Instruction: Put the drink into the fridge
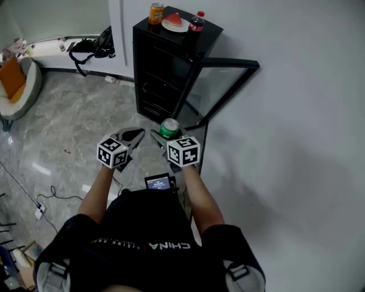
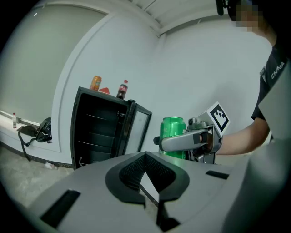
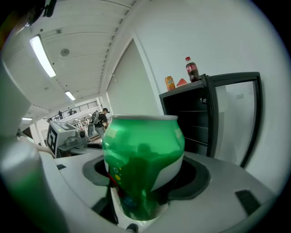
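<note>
A green drink can (image 1: 169, 126) hangs in the air, with my right gripper (image 1: 166, 136) shut on it; in the right gripper view the can (image 3: 143, 164) stands upright between the jaws and fills the middle. The black fridge (image 1: 162, 68) stands ahead against the white wall, its glass door (image 1: 219, 85) swung open to the right and its dark shelves (image 2: 97, 132) bare. My left gripper (image 1: 133, 137) is level with the right one, to its left, jaws together with nothing in them. From the left gripper view the can (image 2: 173, 132) shows clamped beside the fridge door (image 2: 138, 132).
On the fridge top stand an orange can (image 1: 156, 12), a plate with a watermelon slice (image 1: 175, 21) and a cola bottle (image 1: 196, 24). A black bag (image 1: 94, 44) lies by the far wall, a sofa with an orange cushion (image 1: 14, 85) sits left, and cables (image 1: 45, 199) cross the floor.
</note>
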A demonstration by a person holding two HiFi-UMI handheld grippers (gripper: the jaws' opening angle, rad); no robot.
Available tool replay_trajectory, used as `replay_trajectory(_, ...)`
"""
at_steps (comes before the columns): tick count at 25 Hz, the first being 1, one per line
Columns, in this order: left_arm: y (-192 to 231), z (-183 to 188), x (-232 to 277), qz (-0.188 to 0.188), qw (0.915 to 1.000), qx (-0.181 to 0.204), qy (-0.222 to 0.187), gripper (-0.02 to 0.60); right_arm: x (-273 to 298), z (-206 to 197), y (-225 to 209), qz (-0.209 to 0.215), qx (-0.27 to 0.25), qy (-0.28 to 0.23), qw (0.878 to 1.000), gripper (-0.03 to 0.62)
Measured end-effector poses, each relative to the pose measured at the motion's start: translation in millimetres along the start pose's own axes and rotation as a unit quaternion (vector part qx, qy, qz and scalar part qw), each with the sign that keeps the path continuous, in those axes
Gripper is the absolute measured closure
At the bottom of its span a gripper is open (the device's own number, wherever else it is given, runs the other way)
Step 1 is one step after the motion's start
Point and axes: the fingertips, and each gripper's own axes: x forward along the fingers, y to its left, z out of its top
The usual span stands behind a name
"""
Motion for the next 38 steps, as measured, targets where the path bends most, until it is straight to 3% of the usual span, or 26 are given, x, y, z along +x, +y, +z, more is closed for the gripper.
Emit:
replay_trajectory(4,0,-2,-2,-0.004,0.9999,-0.008,-0.007,0.569,1,-3,1,0.001,0.007,0.000,1.000,0.250)
replay_trajectory(9,-1,-8,-3,-0.001,0.9998,0.018,0.007,0.569,-2,-6,0,-0.005,0.020,-0.002,1.000,0.250)
replay_trajectory(13,-10,-7,-4,-0.020,0.9990,0.039,-0.007,0.569,-4,-11,0,-0.007,0.020,0.001,1.000,0.250)
replay_trajectory(23,-12,-12,-4,-0.022,0.9980,0.058,0.003,0.569,-10,-9,0,-0.006,0.025,-0.010,1.000,0.250)
replay_trajectory(38,-8,-20,1,-0.001,0.9997,0.022,0.006,0.569,-17,-17,-11,-0.006,0.048,-0.011,0.999,0.250)
